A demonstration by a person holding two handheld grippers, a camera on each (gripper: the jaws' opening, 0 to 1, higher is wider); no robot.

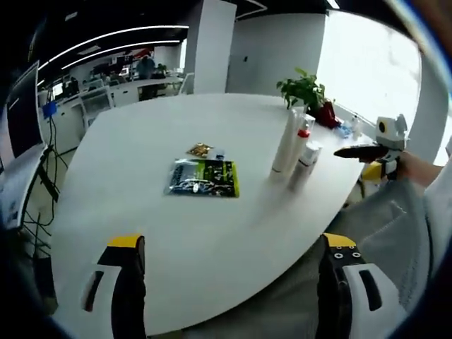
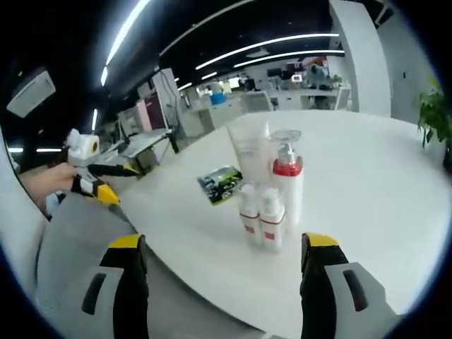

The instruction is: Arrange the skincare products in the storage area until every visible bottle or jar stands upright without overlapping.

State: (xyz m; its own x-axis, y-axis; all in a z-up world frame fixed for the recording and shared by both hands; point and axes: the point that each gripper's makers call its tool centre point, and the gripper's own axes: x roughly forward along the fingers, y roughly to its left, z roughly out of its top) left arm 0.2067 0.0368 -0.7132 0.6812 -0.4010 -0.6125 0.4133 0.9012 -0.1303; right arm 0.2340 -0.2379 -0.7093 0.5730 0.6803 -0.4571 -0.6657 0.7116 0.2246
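Four bottles (image 2: 268, 194) upright, clustered on table (image 2: 367, 183); green packet (image 2: 219, 184) apparently flat behind.

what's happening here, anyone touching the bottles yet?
Not yet. A person holds a gripper in each hand over a white table, both with jaws open and empty. The left gripper faces a green packet lying flat; the right gripper faces the cluster of skincare bottles, which stand upright close together: a tall tube, a red-collared pump bottle and two small ones.
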